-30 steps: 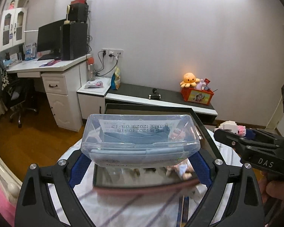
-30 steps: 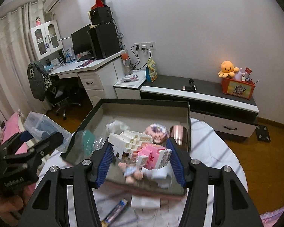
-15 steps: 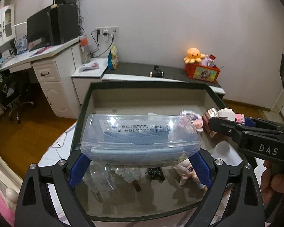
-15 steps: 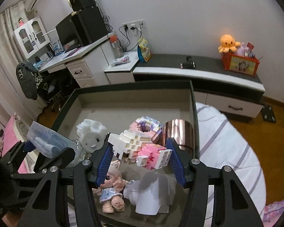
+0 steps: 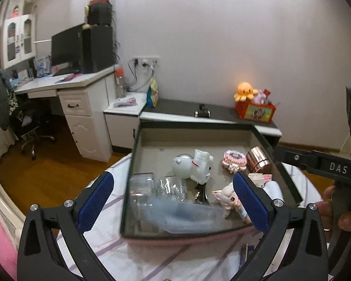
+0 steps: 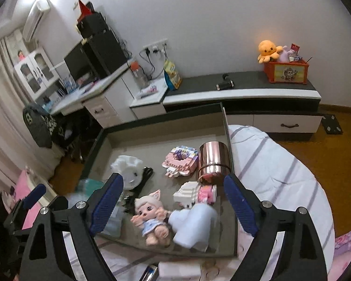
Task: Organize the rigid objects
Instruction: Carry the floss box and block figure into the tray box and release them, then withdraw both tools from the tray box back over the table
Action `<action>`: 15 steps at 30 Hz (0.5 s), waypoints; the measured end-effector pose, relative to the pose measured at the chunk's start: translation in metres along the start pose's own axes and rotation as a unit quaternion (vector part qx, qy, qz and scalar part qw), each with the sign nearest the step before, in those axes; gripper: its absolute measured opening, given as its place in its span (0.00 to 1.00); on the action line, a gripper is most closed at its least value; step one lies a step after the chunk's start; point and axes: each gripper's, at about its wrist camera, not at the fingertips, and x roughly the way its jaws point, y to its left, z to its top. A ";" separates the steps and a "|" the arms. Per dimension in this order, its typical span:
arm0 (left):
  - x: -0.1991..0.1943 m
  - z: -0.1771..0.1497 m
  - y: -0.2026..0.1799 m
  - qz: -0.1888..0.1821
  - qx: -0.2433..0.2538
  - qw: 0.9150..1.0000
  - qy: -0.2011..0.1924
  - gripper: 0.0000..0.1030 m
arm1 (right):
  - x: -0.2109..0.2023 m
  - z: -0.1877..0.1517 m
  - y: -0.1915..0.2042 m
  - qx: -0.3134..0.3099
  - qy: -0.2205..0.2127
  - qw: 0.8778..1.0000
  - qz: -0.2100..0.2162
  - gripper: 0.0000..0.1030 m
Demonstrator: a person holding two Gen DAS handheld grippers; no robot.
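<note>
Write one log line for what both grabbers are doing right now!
left gripper: just opened, clear box dropped in tray | right gripper: just opened, block toy released in tray

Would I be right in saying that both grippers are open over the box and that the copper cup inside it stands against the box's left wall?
Not quite: the copper cup stands against the right wall of the box, as the right wrist view shows. The rest holds: the left gripper and right gripper are both open over the box.
</note>
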 end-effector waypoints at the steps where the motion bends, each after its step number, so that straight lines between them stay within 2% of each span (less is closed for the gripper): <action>1: -0.006 -0.001 0.002 0.001 -0.003 1.000 -0.004 1.00 | -0.007 -0.002 0.002 0.001 -0.005 1.000 0.002 0.87; 5: -0.037 -0.010 0.010 0.004 -0.013 1.000 -0.016 1.00 | -0.046 -0.021 0.012 -0.004 -0.030 1.000 -0.001 0.87; 15: -0.109 -0.041 0.008 0.003 -0.012 1.000 -0.025 1.00 | -0.128 -0.075 0.034 -0.036 -0.085 0.995 -0.044 0.87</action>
